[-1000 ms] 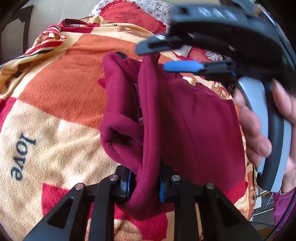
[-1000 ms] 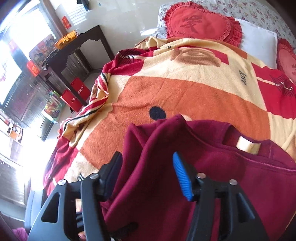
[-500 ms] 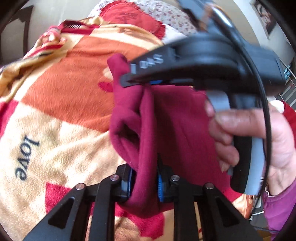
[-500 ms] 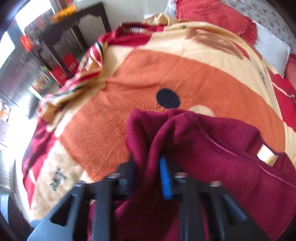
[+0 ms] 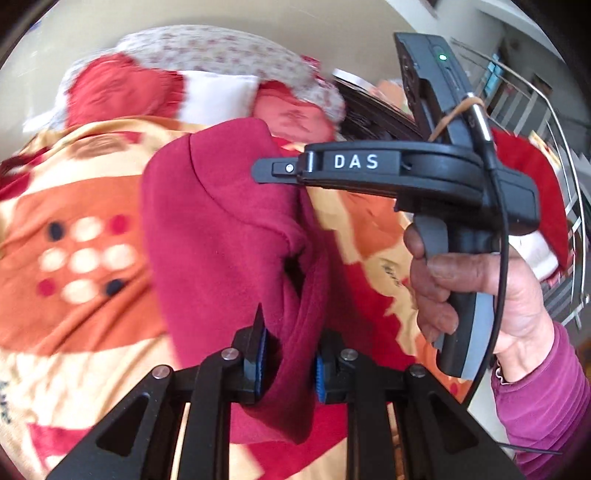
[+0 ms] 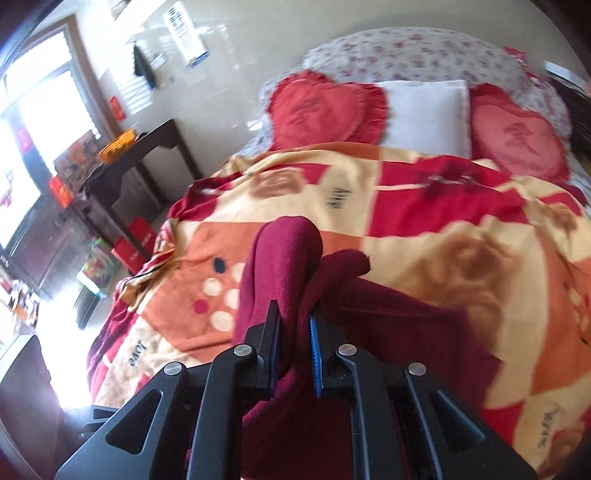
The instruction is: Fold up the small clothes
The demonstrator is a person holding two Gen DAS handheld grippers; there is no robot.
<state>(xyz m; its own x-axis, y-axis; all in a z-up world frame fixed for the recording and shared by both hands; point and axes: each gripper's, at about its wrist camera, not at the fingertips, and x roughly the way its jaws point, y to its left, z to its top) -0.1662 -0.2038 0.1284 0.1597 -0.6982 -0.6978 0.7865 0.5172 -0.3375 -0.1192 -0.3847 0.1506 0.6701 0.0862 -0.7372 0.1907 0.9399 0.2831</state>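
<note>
White capital letters "DAS" stand on the black side of the right gripper (image 5: 280, 171), seen from the left wrist camera. The word "love" is printed in dark script on a cream patch of the blanket (image 6: 424, 236), near its left edge in the right wrist view. Other dark script words on the blanket, toward its far end and its right edge, are too blurred to read. The two red heart cushions (image 6: 317, 110) at the head of the bed each carry a darker character, not legible. A white notice (image 6: 186, 33) on the wall has print too small to read.

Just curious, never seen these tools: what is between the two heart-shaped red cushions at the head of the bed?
A white pillow lies between the two red heart cushions, clearest in the right wrist view.
</note>
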